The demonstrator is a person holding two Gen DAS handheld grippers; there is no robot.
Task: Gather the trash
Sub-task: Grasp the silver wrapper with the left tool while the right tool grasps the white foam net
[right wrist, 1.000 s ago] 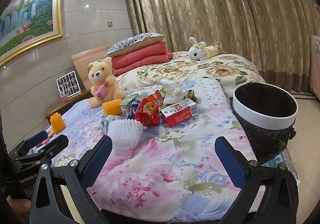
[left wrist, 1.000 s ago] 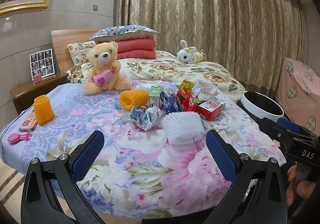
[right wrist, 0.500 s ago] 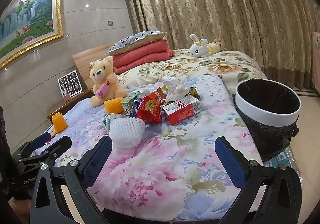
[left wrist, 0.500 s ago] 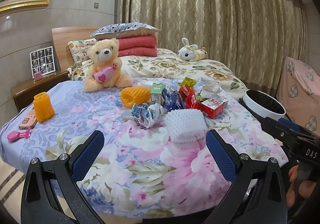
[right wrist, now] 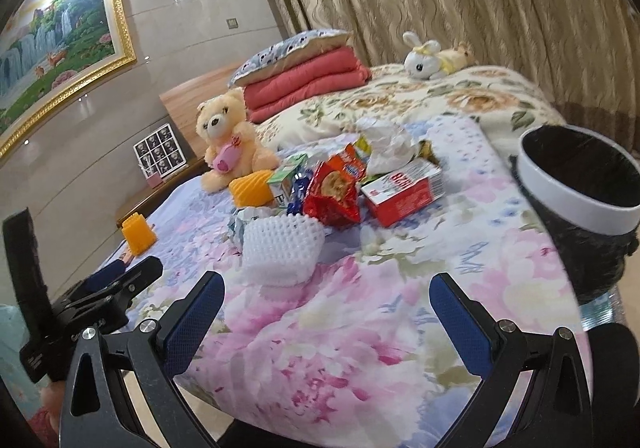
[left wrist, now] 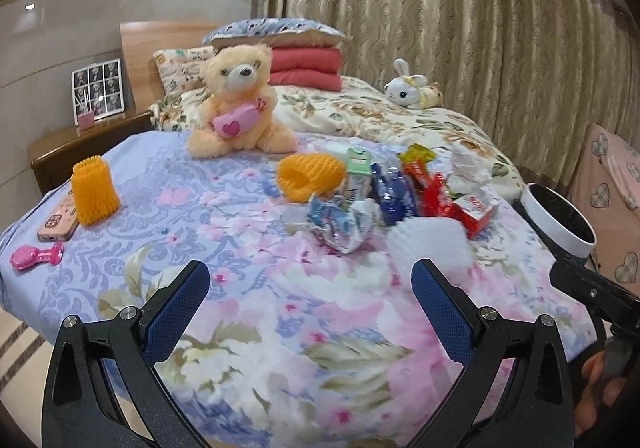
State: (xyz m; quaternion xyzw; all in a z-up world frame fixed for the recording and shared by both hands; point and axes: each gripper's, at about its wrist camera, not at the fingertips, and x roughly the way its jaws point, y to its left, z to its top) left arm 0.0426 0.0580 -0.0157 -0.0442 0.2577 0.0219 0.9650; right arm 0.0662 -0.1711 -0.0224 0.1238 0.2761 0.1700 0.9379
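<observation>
A heap of trash lies mid-bed on the floral blanket (left wrist: 280, 328): a white foam net (left wrist: 428, 248) (right wrist: 282, 250), a crumpled silver-blue wrapper (left wrist: 344, 224), a red snack bag (right wrist: 332, 191), a red-and-white carton (right wrist: 404, 189) (left wrist: 478, 209), a blue wrapper (left wrist: 390, 189), a green carton (left wrist: 358, 161), crumpled white paper (right wrist: 386, 139) and an orange foam net (left wrist: 310, 177). My left gripper (left wrist: 310, 312) is open, short of the heap. My right gripper (right wrist: 326, 318) is open too, just before the white foam net. A white-rimmed bin with a black liner (right wrist: 580, 187) (left wrist: 560, 219) stands at the bed's right side.
A teddy bear (left wrist: 238, 107) sits behind the heap. A second orange foam net (left wrist: 94, 191), a phone (left wrist: 60, 217) and a pink toy (left wrist: 36, 256) lie at the bed's left edge. Pillows, a folded red quilt (right wrist: 304, 83) and a plush rabbit (right wrist: 424, 57) are farther back.
Both grippers have moved in closer to the heap; the trash looms larger. Both stay open, holding nothing.
</observation>
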